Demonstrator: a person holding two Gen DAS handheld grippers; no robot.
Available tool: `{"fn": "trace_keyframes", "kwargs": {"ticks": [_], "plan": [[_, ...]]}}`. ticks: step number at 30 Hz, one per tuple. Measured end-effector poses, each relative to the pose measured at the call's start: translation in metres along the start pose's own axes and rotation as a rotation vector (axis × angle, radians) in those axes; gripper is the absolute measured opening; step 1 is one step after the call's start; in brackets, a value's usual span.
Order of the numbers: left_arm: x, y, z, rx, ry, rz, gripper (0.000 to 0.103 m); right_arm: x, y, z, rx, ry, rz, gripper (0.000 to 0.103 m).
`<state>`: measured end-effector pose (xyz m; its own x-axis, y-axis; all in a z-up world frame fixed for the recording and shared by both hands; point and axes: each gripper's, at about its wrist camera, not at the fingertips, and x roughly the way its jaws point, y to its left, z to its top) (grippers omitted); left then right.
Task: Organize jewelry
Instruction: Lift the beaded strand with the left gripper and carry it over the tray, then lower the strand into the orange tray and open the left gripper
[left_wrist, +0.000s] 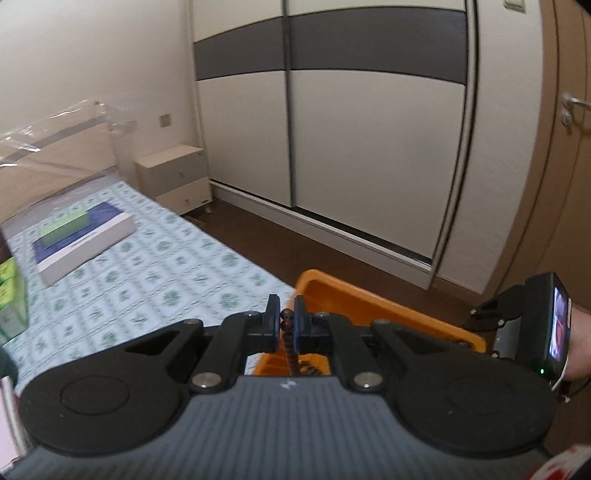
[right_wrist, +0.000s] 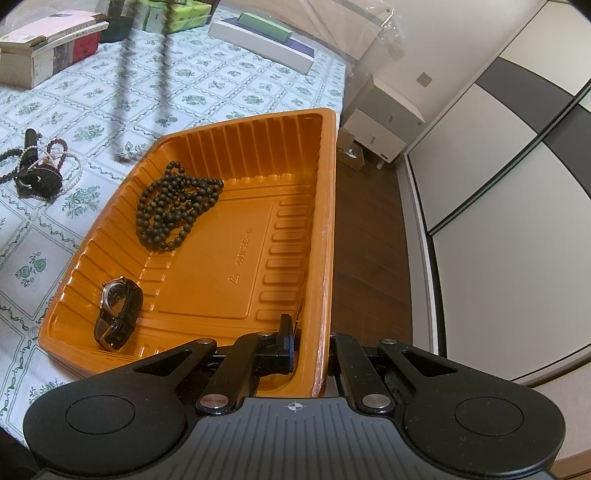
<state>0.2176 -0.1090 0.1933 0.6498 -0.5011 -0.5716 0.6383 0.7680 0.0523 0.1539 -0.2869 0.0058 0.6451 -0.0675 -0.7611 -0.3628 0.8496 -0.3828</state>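
Left tongs (left_wrist: 286, 325) carrying a bead string (left_wrist: 288, 334); right tongs (right_wrist: 310, 343) clamped on the orange tray (right_wrist: 327, 206).
The brown bead string hangs pinched between the left pads above the tray. The tray, on the patterned tabletop (right_wrist: 207, 85), holds a dark bead necklace (right_wrist: 177, 203) and a wristwatch (right_wrist: 118, 314); more jewelry (right_wrist: 40, 170) lies left of it.

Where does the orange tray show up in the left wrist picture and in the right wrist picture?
Left wrist view: the orange tray sits low, right of centre, mostly hidden behind the left gripper, which pinches a brown bead strand.
Right wrist view: the tray fills the centre, its near right rim clamped by the right gripper.
Shared landmark: the white box with the green box on top on the patterned cloth.
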Motion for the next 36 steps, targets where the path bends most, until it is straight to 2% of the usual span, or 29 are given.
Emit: {"fn": "trace_keyframes", "kwargs": {"ticks": [7,16,21,32,34,35,36], "plan": [[0.055,-0.033,-0.009,0.035,0.079,-0.057,0.006,0.001,-0.002,-0.002,0.005,-0.003,0.005,0.003],[0.109,-0.04,-0.035,0.015,0.181,-0.046,0.006,0.002,-0.003,-0.002,0.007,-0.003,0.007,0.003],[0.123,-0.034,-0.044,-0.021,0.199,-0.033,0.006,0.002,-0.003,-0.003,0.008,-0.003,0.007,0.003],[0.127,-0.034,-0.048,-0.045,0.217,-0.039,0.007,0.003,-0.003,-0.003,0.009,-0.003,0.008,0.003],[0.126,-0.033,-0.047,-0.049,0.205,-0.041,0.013,0.003,-0.004,-0.003,0.009,-0.004,0.008,0.003],[0.126,-0.033,-0.046,-0.052,0.201,-0.042,0.023,0.003,-0.004,-0.003,0.009,-0.004,0.008,0.003],[0.124,-0.033,-0.046,-0.052,0.2,-0.042,0.024,0.003,-0.004,-0.003,0.01,-0.004,0.008,0.003]]}}
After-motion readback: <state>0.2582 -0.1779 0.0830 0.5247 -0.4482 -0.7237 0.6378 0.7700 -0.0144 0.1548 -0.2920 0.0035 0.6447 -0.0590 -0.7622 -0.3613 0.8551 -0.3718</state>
